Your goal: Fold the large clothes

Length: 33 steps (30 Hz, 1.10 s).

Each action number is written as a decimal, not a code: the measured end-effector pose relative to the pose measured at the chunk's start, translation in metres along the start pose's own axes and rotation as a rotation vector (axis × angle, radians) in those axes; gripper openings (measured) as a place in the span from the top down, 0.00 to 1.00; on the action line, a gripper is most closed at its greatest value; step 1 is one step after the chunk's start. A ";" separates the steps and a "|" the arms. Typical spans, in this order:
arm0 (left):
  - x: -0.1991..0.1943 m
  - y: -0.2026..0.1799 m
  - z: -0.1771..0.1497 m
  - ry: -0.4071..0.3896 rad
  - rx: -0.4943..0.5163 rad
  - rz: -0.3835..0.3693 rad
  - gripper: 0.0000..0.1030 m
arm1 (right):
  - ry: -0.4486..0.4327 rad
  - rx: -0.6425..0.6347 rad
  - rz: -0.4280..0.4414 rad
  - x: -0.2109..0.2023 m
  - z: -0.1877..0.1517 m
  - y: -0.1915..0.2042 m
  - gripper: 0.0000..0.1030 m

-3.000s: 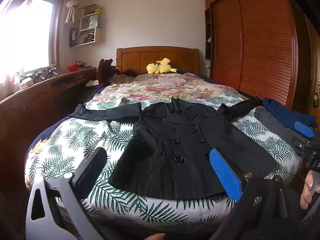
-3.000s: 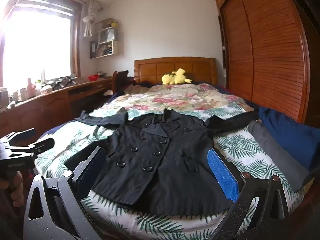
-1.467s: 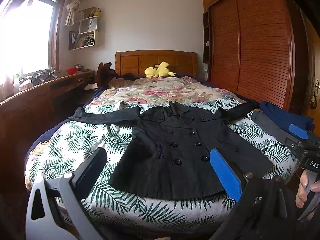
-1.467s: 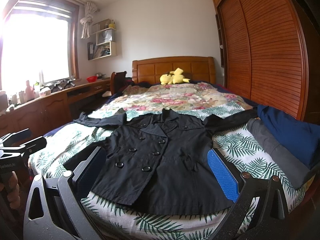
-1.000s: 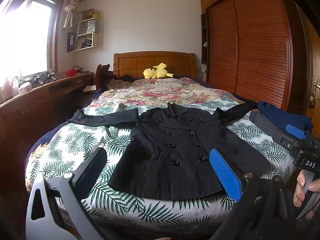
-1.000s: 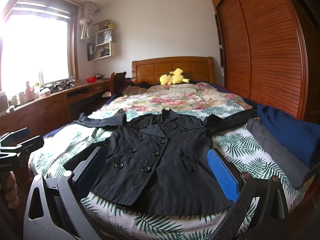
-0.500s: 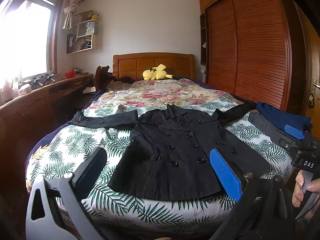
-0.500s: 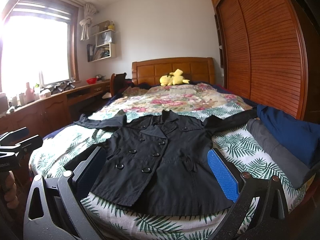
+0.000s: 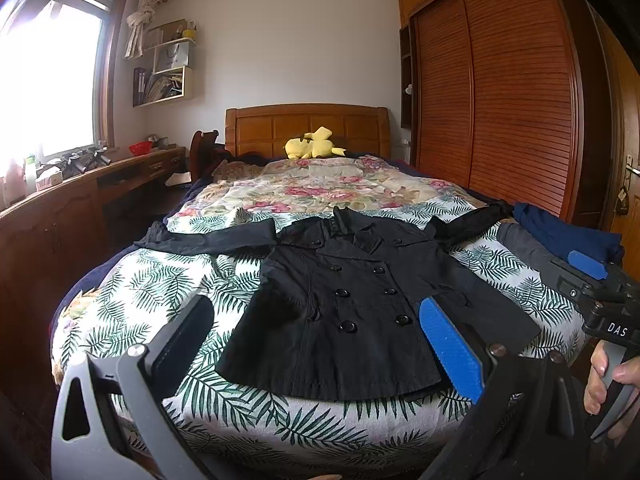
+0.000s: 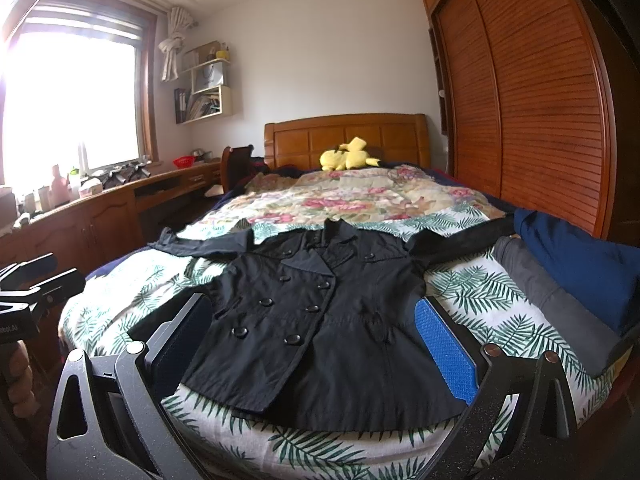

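A black double-breasted coat (image 9: 352, 296) (image 10: 320, 312) lies flat, front up, on the palm-print bedspread (image 9: 160, 296) (image 10: 488, 300), collar towards the headboard and both sleeves spread out sideways. My left gripper (image 9: 320, 340) hovers open in front of the coat's hem, holding nothing. My right gripper (image 10: 316, 340) is also open and empty, just short of the hem. The right gripper also shows at the right edge of the left wrist view, in a hand (image 9: 608, 380). The left gripper shows at the left edge of the right wrist view.
Folded navy cloth (image 10: 580, 256) and grey cloth (image 10: 560, 304) lie on the bed's right side. A yellow plush toy (image 9: 314, 148) sits by the wooden headboard (image 9: 308, 128). A long wooden desk (image 10: 100, 212) runs along the left; a slatted wardrobe (image 9: 500, 88) stands on the right.
Both views have risen and drawn back slightly, so the coat sits a little lower and farther. The coat has not moved, and both grippers stay open.
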<state>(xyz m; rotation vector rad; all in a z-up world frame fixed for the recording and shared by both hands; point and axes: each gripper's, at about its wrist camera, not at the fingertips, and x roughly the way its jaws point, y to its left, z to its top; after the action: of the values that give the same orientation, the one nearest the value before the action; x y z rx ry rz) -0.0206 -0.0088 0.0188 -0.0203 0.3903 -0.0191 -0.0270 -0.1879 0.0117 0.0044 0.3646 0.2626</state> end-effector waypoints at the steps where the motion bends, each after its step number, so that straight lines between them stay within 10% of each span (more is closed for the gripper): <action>1: 0.001 0.000 0.000 0.003 -0.001 0.000 0.00 | -0.001 0.002 0.000 -0.003 0.001 0.000 0.00; 33: 0.099 0.058 -0.014 0.160 -0.046 0.106 0.00 | 0.116 -0.078 0.168 0.149 0.002 0.016 0.00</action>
<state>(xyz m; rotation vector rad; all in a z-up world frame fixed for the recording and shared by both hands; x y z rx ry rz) 0.0665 0.0471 -0.0337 -0.0438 0.5509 0.0934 0.1040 -0.1346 -0.0380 -0.0577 0.4695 0.4440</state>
